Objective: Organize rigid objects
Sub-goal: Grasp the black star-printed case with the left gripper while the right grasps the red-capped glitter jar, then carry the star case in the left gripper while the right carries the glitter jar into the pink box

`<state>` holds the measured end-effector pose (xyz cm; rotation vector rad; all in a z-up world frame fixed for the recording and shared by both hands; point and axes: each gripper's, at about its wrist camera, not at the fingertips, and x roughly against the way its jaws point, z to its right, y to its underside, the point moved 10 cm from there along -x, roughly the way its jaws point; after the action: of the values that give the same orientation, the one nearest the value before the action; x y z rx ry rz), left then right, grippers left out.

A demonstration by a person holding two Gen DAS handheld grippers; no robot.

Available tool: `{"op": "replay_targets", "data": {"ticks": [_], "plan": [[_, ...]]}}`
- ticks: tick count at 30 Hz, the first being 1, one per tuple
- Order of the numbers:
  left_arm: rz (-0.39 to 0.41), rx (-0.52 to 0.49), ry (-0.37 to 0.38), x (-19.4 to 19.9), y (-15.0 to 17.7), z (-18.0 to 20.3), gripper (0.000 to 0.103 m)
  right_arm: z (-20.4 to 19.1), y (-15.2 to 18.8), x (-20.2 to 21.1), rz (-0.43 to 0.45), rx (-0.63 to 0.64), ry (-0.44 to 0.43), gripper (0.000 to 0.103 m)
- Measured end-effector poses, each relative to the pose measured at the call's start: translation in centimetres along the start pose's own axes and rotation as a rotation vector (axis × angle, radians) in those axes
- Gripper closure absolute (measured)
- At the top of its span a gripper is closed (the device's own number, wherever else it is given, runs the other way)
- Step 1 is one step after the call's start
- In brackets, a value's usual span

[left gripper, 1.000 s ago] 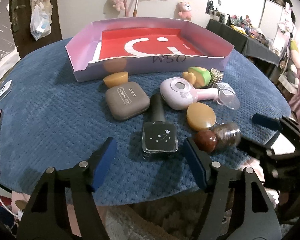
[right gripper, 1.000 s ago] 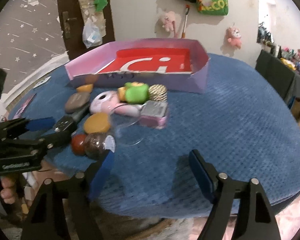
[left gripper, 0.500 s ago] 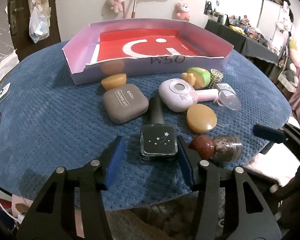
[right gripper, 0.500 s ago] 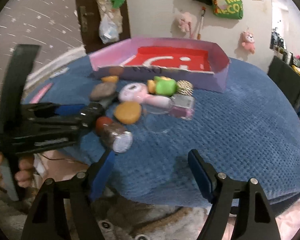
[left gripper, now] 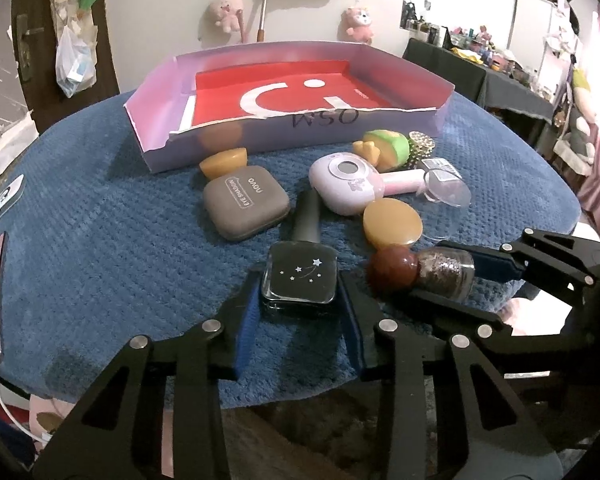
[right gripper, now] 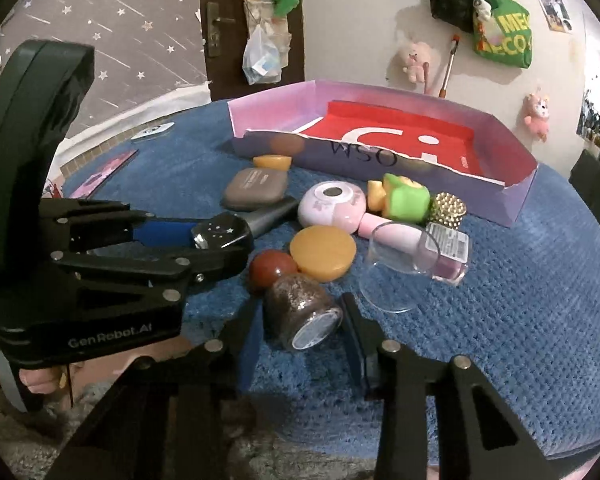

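Left wrist view shows our left gripper (left gripper: 298,308) down on the blue cloth (left gripper: 100,248), its blue pads pressed to both sides of the black bottle (left gripper: 299,282), the square one with small stars that lies on its side with its dark cap (left gripper: 308,216) pointing toward the tray (left gripper: 156,148). From the right wrist view we see the same pinch side-on (right gripper: 216,242), the bottle (right gripper: 220,236) caught between the two fingers.

Our right gripper (right gripper: 300,330) straddles the glitter bottle (right gripper: 300,308), which lies with its base toward the camera and its red round cap (right gripper: 272,270) away. The pads sit close on both sides, but we cannot tell whether they touch the glass or hold it. In the left view this gripper (left gripper: 460,280) reaches in from the right, one finger above the glitter bottle (left gripper: 444,274) and one below it.

Just beyond the red cap lies an orange disc (right gripper: 322,254). Behind it we see a pink mirror (right gripper: 332,206), a clear dome (right gripper: 396,268) leaning over its handle, a pink bottle (right gripper: 448,250), a green toy (right gripper: 404,200) and a studded ball (right gripper: 448,208). A grey compact (left gripper: 246,208) lies left of the black cap, with an amber wedge (left gripper: 224,162) between it and the tray's front wall. The tray holds only its red liner (left gripper: 292,92).
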<state>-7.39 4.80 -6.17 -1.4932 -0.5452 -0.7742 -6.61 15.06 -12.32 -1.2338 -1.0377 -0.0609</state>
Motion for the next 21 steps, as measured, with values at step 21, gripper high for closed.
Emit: {"op": "replay_targets", "data": {"ticks": [21], "plan": [[0.139,-0.004,0.006,2.9,-2.6,-0.3,0.070,0.5,-3.5,3.6,0.110,-0.051,-0.084,0.063]]}}
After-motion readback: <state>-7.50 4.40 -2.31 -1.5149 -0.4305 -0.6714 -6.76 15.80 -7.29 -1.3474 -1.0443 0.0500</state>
